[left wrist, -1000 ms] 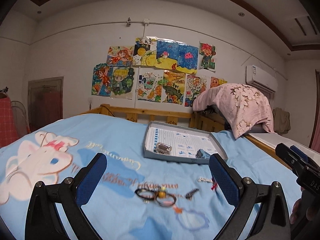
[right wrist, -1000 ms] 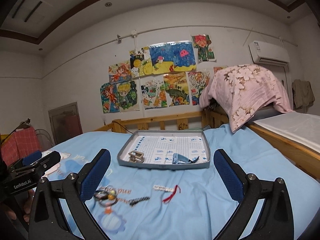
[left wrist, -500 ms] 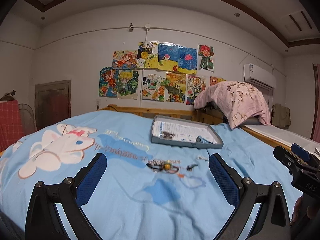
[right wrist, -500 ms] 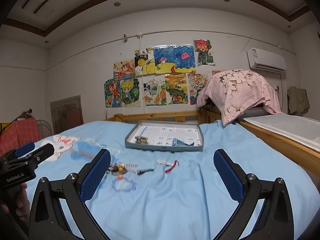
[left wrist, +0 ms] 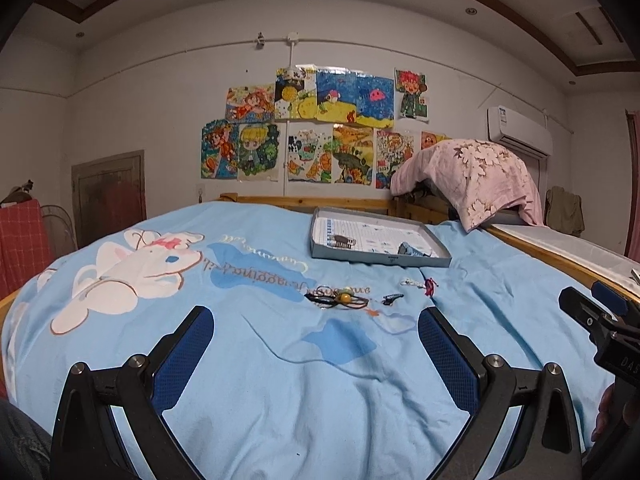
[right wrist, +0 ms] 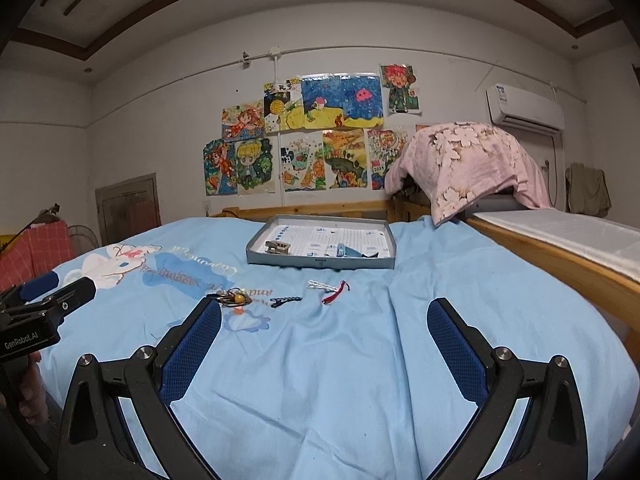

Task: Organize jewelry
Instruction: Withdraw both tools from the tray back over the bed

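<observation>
A grey shallow tray [left wrist: 380, 259] [right wrist: 320, 263] lies far back on the blue bedsheet, holding a metal clip [left wrist: 344, 241] [right wrist: 277, 247] and a blue clip [left wrist: 412, 250] [right wrist: 352, 251]. In front of it lie dark hair ties with a yellow bead [left wrist: 340, 300] [right wrist: 236, 298], a dark hair clip [left wrist: 392, 299] [right wrist: 285, 301], a white clip [left wrist: 412, 282] [right wrist: 320, 286] and a red cord [left wrist: 430, 286] [right wrist: 336, 294]. My left gripper [left wrist: 316, 344] and right gripper [right wrist: 324, 340] both stand open and empty, well short of these items.
A bunny print [left wrist: 132, 264] covers the sheet's left side. A wooden bed rail [right wrist: 552, 256] runs along the right, with a pink floral blanket [left wrist: 468, 180] draped at its far end. Drawings hang on the back wall [right wrist: 304, 136]. Each gripper shows at the other view's edge.
Both grippers have pulled back from the tray and the jewelry, which now look smaller and farther off. Both stay open. Nothing on the bed has moved.
</observation>
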Demonstrator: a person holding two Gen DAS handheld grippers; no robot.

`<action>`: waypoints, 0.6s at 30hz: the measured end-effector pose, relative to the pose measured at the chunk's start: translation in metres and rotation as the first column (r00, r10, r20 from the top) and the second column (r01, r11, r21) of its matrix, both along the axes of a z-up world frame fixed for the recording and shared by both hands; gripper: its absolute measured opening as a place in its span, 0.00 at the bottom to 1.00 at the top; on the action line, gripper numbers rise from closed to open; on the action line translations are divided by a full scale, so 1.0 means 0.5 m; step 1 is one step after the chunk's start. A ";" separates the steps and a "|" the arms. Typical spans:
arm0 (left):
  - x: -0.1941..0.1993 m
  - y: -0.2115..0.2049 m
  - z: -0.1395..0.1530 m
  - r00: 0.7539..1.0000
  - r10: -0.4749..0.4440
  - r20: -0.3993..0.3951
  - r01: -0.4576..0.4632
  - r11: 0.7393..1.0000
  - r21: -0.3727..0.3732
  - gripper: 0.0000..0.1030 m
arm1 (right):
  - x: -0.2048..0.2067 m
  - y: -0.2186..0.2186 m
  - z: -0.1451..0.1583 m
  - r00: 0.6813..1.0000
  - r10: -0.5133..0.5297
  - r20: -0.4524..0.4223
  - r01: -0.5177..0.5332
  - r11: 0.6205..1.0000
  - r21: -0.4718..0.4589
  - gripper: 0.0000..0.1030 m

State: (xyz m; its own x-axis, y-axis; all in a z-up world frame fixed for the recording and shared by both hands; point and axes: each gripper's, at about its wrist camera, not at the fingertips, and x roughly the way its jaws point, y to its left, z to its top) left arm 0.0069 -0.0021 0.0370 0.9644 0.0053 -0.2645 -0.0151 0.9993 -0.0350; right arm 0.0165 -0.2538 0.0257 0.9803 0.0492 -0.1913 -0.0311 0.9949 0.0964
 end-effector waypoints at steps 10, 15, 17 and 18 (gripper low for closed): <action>0.087 0.029 0.056 1.000 -0.016 0.010 0.016 1.000 -0.026 1.00 | 0.069 0.010 0.038 0.999 0.025 0.046 -0.024 1.000 -0.018 0.98; 0.150 0.040 0.085 1.000 -0.011 0.007 0.011 0.999 -0.046 1.00 | 0.124 0.020 0.065 0.996 0.043 0.074 -0.041 0.999 -0.029 0.98; 0.174 0.040 0.092 1.000 -0.014 0.007 0.014 0.998 -0.054 1.00 | 0.148 0.023 0.075 0.996 0.045 0.082 -0.042 0.999 -0.033 0.98; 0.189 0.039 0.096 1.000 -0.012 0.006 0.013 0.998 -0.056 1.00 | 0.164 0.024 0.081 0.995 0.045 0.085 -0.043 0.999 -0.032 0.98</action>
